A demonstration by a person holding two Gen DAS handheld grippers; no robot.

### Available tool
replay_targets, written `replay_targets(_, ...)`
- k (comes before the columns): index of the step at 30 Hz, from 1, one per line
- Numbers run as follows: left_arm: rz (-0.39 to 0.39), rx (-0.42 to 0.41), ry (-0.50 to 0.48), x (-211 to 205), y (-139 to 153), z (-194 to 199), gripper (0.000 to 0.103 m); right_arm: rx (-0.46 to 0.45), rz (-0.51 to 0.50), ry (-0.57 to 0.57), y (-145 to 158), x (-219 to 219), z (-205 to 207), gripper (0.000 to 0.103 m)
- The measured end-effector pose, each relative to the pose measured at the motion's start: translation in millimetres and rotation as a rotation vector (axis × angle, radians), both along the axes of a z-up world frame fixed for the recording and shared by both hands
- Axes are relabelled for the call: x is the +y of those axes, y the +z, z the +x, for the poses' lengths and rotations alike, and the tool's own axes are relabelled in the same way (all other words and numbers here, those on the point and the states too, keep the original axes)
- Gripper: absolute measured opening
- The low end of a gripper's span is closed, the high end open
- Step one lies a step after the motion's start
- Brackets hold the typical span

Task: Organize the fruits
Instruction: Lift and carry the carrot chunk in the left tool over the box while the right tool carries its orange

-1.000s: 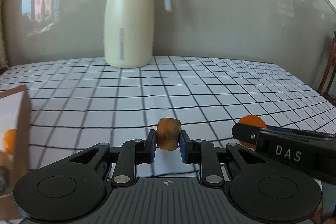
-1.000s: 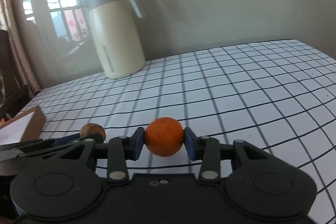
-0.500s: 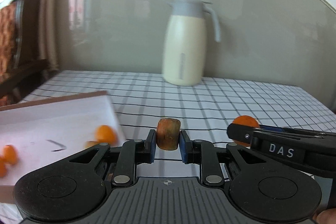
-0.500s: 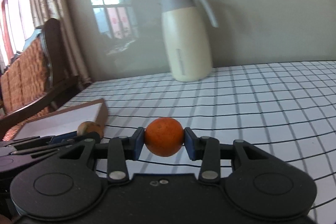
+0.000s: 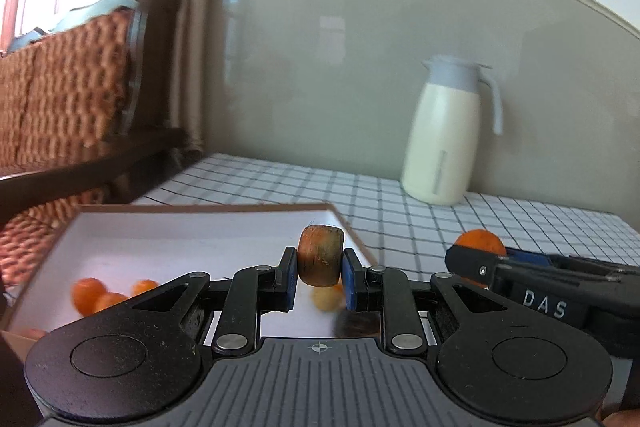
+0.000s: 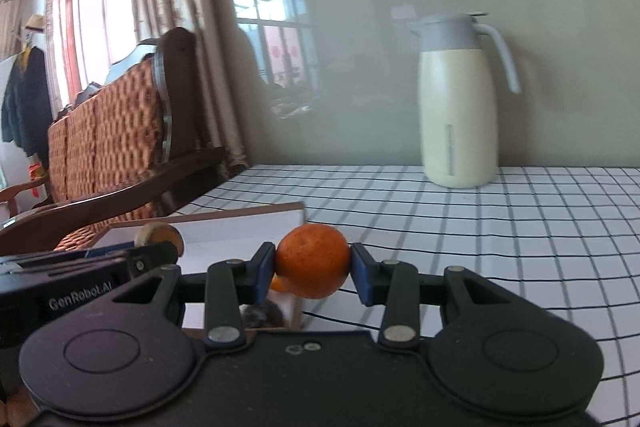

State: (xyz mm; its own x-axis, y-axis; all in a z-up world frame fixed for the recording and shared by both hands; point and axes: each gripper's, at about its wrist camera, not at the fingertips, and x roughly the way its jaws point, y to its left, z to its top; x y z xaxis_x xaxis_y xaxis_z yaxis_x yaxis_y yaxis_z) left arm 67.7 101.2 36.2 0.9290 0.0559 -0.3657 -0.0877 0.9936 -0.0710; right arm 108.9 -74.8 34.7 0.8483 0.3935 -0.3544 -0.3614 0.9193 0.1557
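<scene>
My left gripper [image 5: 319, 277] is shut on a small brownish-orange fruit [image 5: 321, 254], held above the near right part of a shallow white-lined cardboard box [image 5: 192, 227]. Several small orange fruits [image 5: 105, 295] lie inside the box. My right gripper [image 6: 313, 271] is shut on a round orange [image 6: 313, 259], just past the box's right corner [image 6: 280, 213]. In the left wrist view the right gripper [image 5: 516, 267] shows from the side with its orange [image 5: 478, 241]. In the right wrist view the left gripper [image 6: 120, 259] and its fruit [image 6: 158, 233] appear at the left.
A cream thermos jug [image 6: 458, 103] with a grey lid stands at the back of the checked tablecloth [image 6: 480, 227], against a grey wall. A dark wooden chair with a woven back [image 6: 112, 131] stands beyond the table's left edge, near curtains and a window.
Both grippers swung left with their fruits still held. The box, first at the left edge, now lies under the left gripper; the jug shifted right in both views.
</scene>
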Motion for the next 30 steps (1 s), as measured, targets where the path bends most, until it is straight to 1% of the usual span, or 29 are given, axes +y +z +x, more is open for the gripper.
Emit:
replay_targets(9,0.003,-0.032,0.131,51,-2,-14,0.023,-0.039,0.001,0.053,2,39,-1,0.032)
replay_targets(14,-0.007,-0.04,0.184,74,-2,-14,0.023,-0.049,-0.003,0.068,2,52,2,0.032)
replay_targets(24,-0.021,-0.046,0.241,95,-3,-1,0.023,-0.045,-0.005,0.071,1,64,14,0.032)
replay_targets(30,-0.033,-0.03,0.266,105,-7,8,0.023,-0.034,-0.012,0.075,-2,72,24,0.032)
